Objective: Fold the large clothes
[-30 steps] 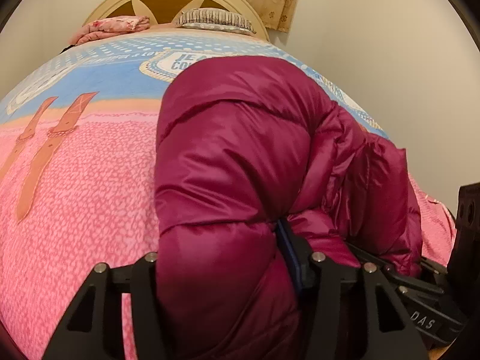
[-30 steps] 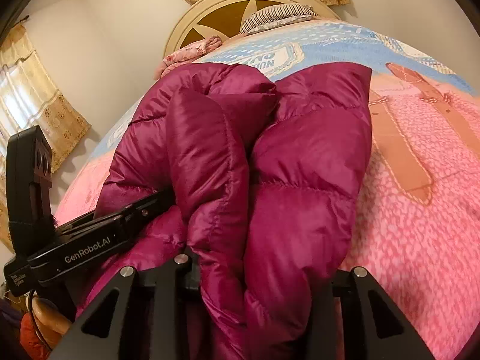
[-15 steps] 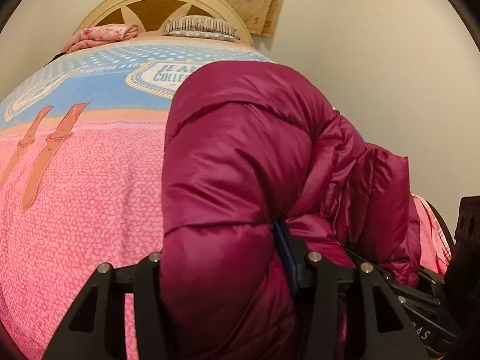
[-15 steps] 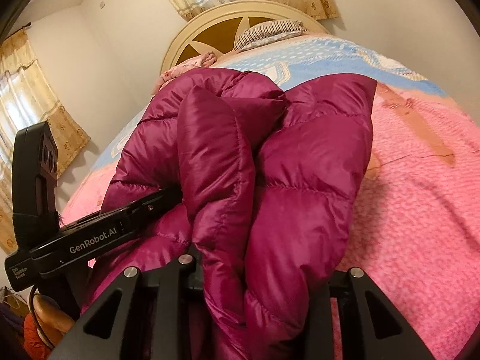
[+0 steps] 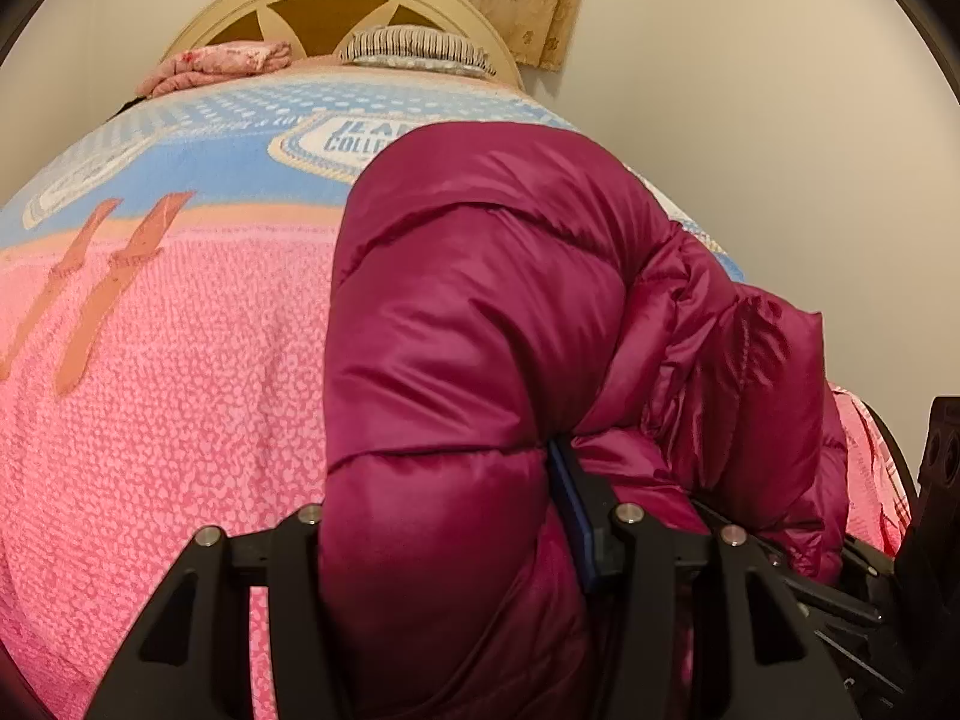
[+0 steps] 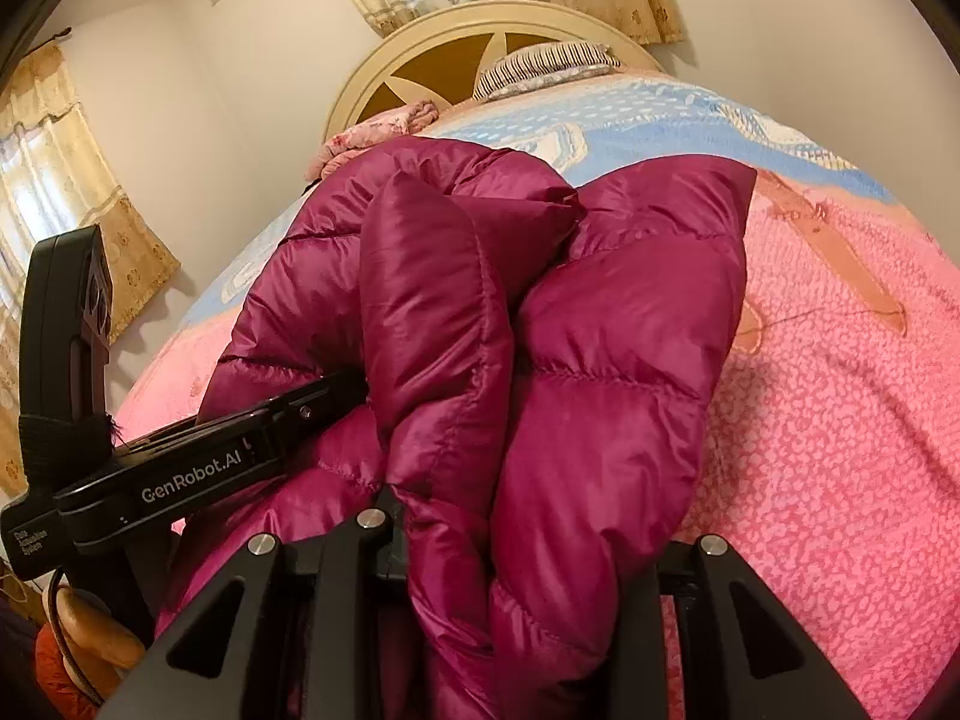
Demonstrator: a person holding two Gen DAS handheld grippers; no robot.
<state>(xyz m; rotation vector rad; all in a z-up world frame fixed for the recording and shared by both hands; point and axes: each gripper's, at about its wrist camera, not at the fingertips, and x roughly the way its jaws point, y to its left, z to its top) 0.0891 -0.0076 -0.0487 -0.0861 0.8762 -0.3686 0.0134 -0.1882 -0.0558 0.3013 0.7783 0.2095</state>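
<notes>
Just one jacket (image 5: 480, 330), two tongs (image 5: 444, 534).

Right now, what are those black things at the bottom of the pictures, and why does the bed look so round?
Those black things are grabbing tools, one in each of a person's hands. Each tool has two fingers and a small camera that looks forward along them. One picture comes from the left gripper, the other from the right gripper. The camera lens bends everything, so the flat bed looks round.

On the bed lies a pink and blue blanket. By the headboard are a striped pillow and a folded pink cloth.

Both tools are pinching the same puffy dark-red jacket, bunched up between their fingers. In the right picture you can see the left tool from the side, with writing on it.
</notes>
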